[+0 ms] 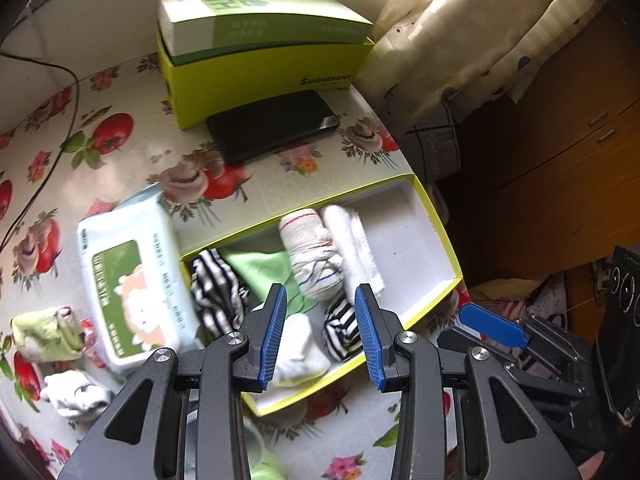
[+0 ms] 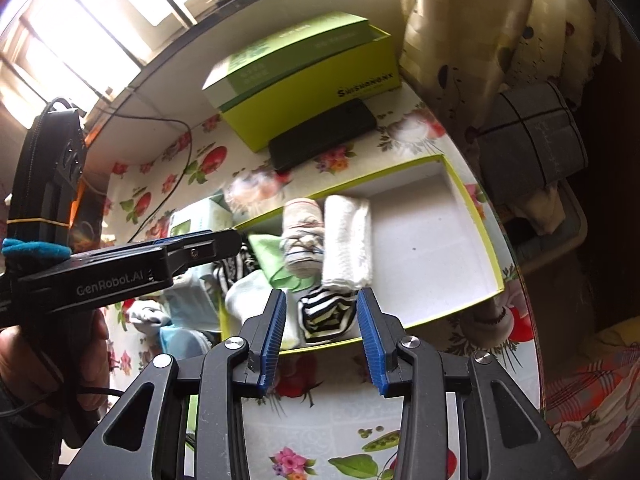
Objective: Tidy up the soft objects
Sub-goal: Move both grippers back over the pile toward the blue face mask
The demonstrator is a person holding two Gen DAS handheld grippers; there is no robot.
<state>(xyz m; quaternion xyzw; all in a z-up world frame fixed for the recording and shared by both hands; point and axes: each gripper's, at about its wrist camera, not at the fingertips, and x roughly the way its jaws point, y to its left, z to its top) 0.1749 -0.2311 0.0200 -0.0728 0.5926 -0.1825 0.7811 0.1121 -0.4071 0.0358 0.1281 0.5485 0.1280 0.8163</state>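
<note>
1. Left gripper (image 1: 321, 330), bottom centre of the left wrist view: jaws apart, nothing pinched, hanging above the shallow yellow-rimmed box (image 1: 434, 216).
2. Right gripper (image 2: 322, 330), bottom centre of the right wrist view: jaws parted about as wide, empty too, over the box's near rim.
3. Inside the box, left half: two striped black-and-white rolls (image 1: 218, 288), a green cloth (image 1: 260, 266), a white sock (image 1: 298, 346), a rolled sock with red and blue lines (image 1: 310, 252), and a folded white towel (image 1: 354, 240) touching that roll.
4. Right half of the box bare white.
5. Just left of the box: a wet-wipes pack (image 1: 132, 292).
6. Lower left of the left wrist view, on the flowered tablecloth (image 1: 120, 160): a green bundle (image 1: 46, 334) and a white bundle (image 1: 76, 394), outside the box.
7. Upper centre: a black phone (image 1: 272, 126) before a green carton (image 1: 264, 56).
</note>
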